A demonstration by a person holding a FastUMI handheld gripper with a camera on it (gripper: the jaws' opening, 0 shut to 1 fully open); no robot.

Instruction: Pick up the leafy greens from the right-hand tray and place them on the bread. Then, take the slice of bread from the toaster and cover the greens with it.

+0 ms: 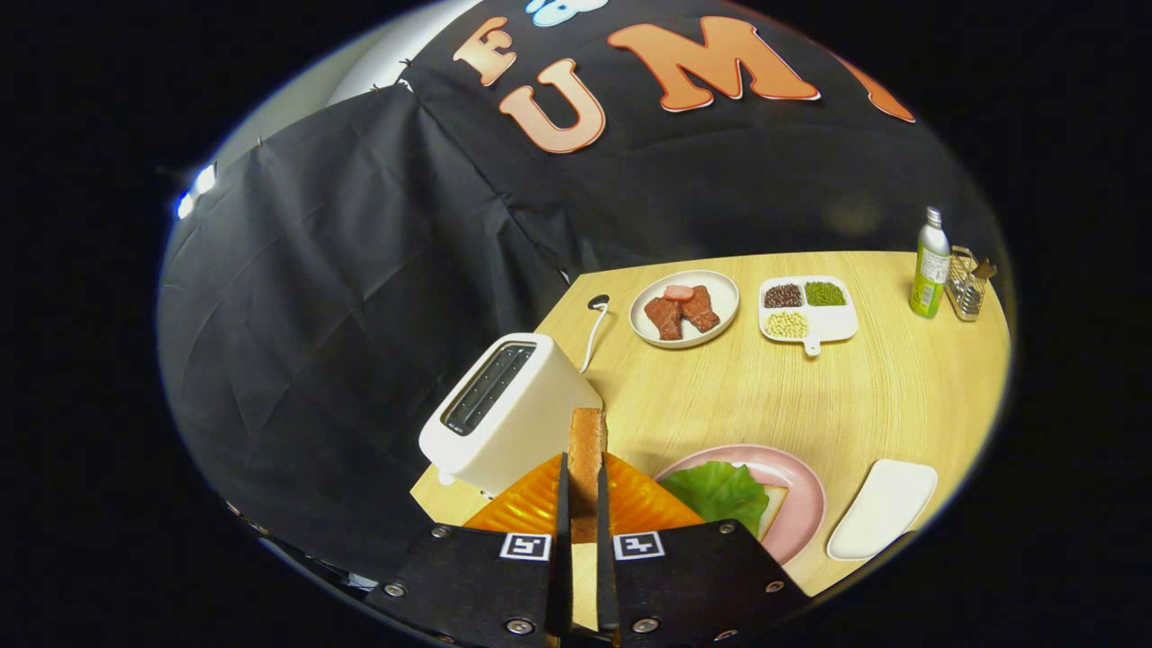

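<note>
Toasted bread slice point(587, 450) stands edge-on, pinched by the tool point(583, 504), its lower part hidden between the fingers, while the leafy greens point(715, 493) on the pink plate point(796, 504) at four o'clock are partly covered.

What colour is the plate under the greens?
Pink plate, seen best in the gripper view.

Booth with a wooden table

The pale wooden table point(765, 396) is backed by black cloth walls point(342, 297); a light point(193, 193) is seen beside them.
</note>
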